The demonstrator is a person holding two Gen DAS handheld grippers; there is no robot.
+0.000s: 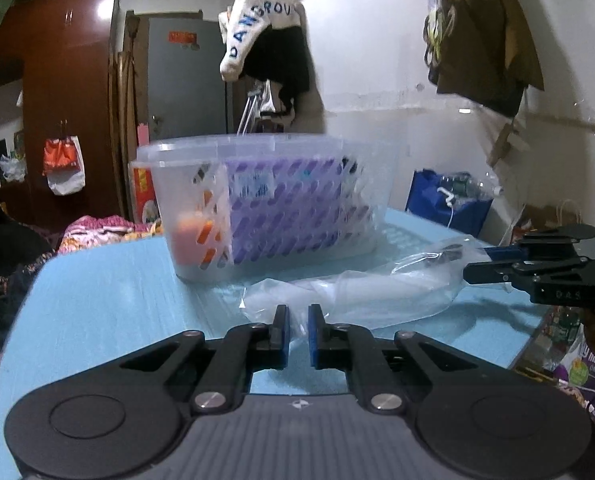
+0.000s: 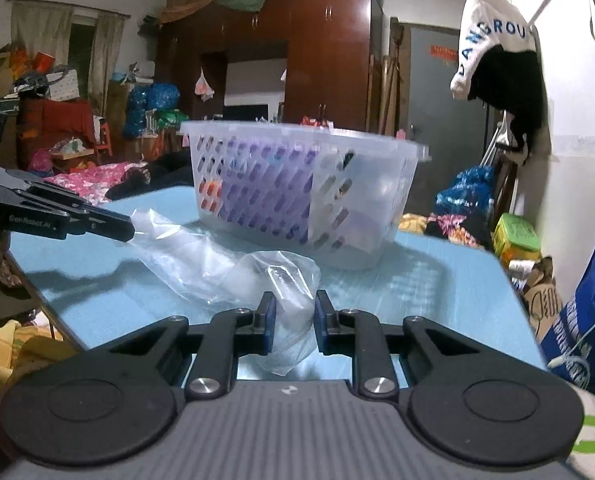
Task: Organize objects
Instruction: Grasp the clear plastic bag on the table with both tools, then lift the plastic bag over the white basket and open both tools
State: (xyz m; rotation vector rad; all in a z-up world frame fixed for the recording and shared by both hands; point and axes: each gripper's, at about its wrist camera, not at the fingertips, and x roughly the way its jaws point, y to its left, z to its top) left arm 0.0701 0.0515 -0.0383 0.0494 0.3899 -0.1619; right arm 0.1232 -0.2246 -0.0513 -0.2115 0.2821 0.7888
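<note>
- The clear plastic bag [image 2: 233,268] lay on the blue table [image 1: 105,300], just before the slotted basket [image 2: 297,200]
- Left gripper [image 1: 298,334] and right gripper [image 2: 294,322] each clenched one bag end, likely to lift it level

Clear plastic bag [image 2: 233,268] crumpled before slotted basket [image 2: 297,196]

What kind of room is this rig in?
Likely a cluttered bedroom at home: a wooden wardrobe piled with bedding, clothes hanging on the wall, and a blue table holding a plastic basket.
</note>
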